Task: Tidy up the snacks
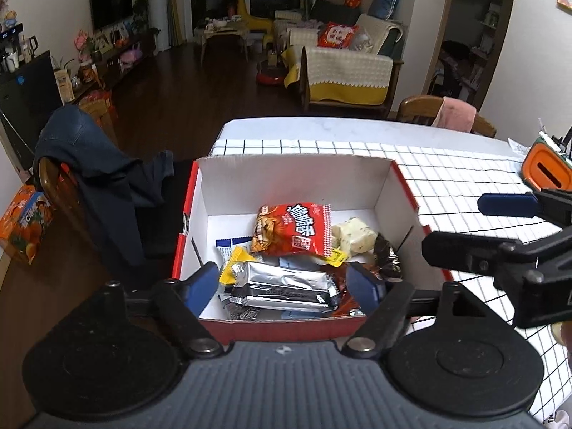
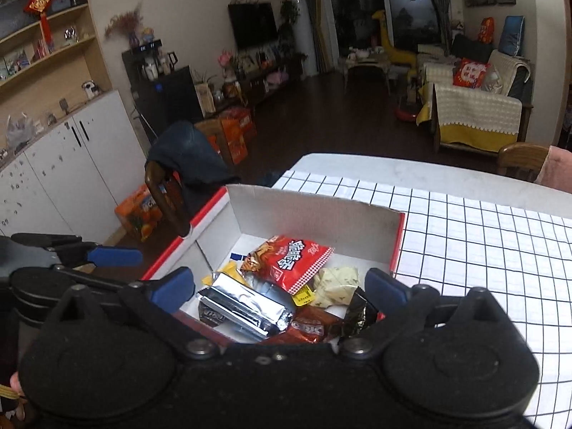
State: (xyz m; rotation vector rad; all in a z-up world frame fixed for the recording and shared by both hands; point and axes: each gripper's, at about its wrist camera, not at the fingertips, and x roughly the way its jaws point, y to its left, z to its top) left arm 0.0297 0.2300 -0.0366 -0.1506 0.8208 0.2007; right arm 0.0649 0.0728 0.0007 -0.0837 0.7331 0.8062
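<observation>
A red cardboard box with a white inside sits at the table's left edge. In it lie a red snack bag, a silver foil pack, a pale green-flecked packet, a dark wrapper and a red-brown Oreo pack. My left gripper is open and empty, its blue fingers over the box's near end. My right gripper is open and empty above the near edge; it also shows in the left wrist view.
The table has a white cloth with a black grid. An orange and black object lies at the table's right. A wooden chair draped with a dark jacket stands left of the box. Another chair is at the far side.
</observation>
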